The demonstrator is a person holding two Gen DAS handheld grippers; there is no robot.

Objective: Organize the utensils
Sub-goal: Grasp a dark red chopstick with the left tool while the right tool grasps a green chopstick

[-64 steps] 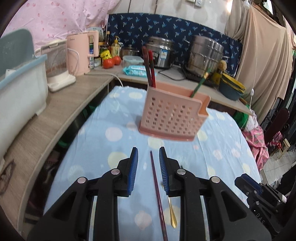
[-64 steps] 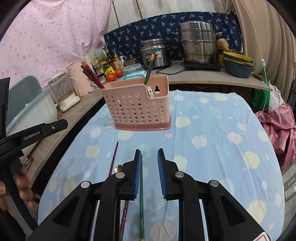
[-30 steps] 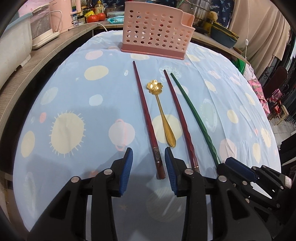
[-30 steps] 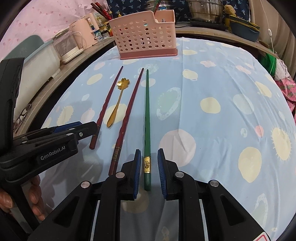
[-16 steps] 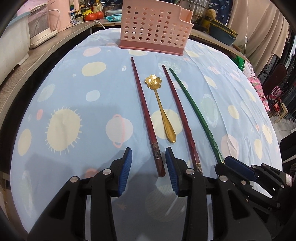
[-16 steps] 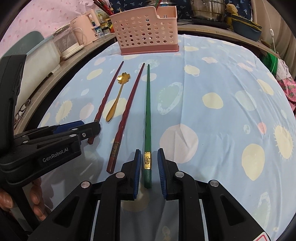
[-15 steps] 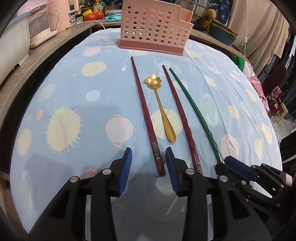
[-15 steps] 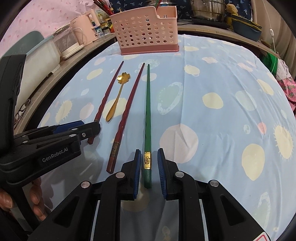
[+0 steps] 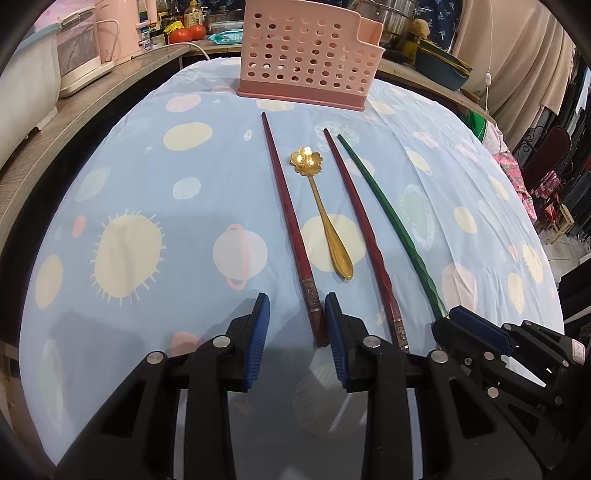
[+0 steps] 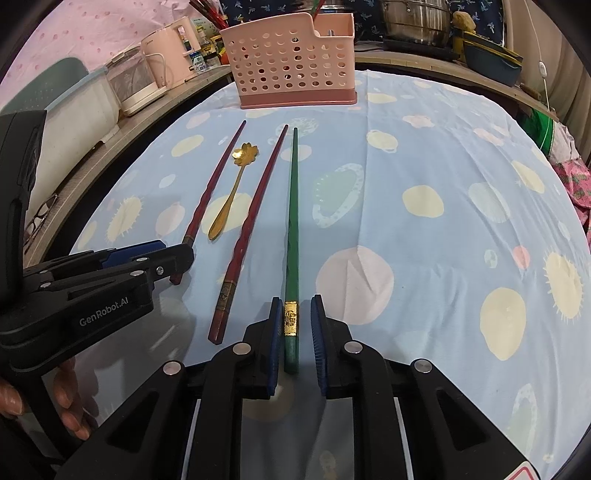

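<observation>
Straddling the green chopstick (image 10: 292,236), the right gripper (image 10: 294,332) gapes narrowly, gripping nothing; the left gripper (image 9: 297,325) spreads wider around a red chopstick (image 9: 291,225). Close squarely before lifting.

A pink kettle (image 10: 173,55) and steel pot (image 10: 417,18) sit behind the patterned tablecloth (image 10: 443,229).

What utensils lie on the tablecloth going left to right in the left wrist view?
Left red chopstick → gold flower spoon → second red chopstick → green chopstick.
</observation>
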